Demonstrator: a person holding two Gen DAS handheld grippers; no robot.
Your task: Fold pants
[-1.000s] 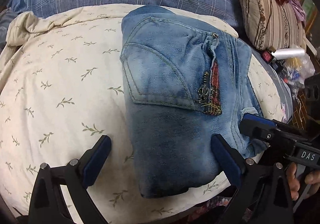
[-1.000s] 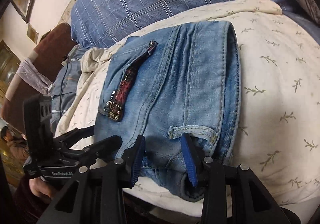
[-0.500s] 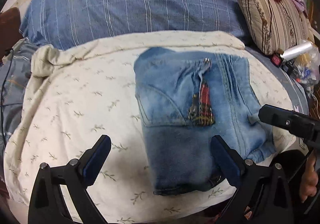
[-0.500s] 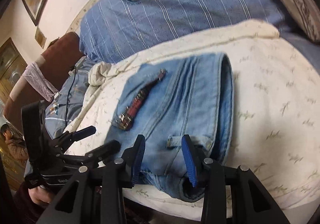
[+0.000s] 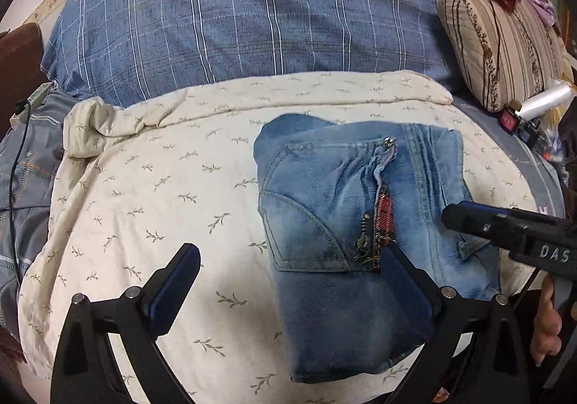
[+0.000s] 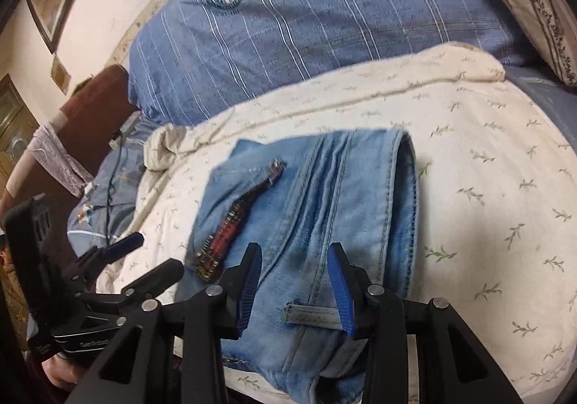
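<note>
The light blue jeans (image 5: pixel 346 223) lie folded into a compact rectangle on the cream leaf-print blanket (image 5: pixel 151 209), back pocket and a red plaid trim strip facing up. They also show in the right wrist view (image 6: pixel 324 209). My left gripper (image 5: pixel 292 285) is open wide above the near left part of the bundle and holds nothing. My right gripper (image 6: pixel 294 281) is open with a narrower gap, above the near waistband edge by a belt loop (image 6: pixel 312 314), holding nothing. It also shows at the right of the left wrist view (image 5: pixel 505 227).
A large blue plaid pillow (image 5: pixel 245 18) lies behind the blanket. A striped beige cushion (image 5: pixel 501 43) stands at the back right with small items beside it. Grey bedding with a cable (image 5: pixel 21 180) lies at the left. The near bed edge is just below the jeans.
Both grippers have pulled back and up from the jeans, so more of the bed and pillow shows. The jeans have stayed folded in place.
</note>
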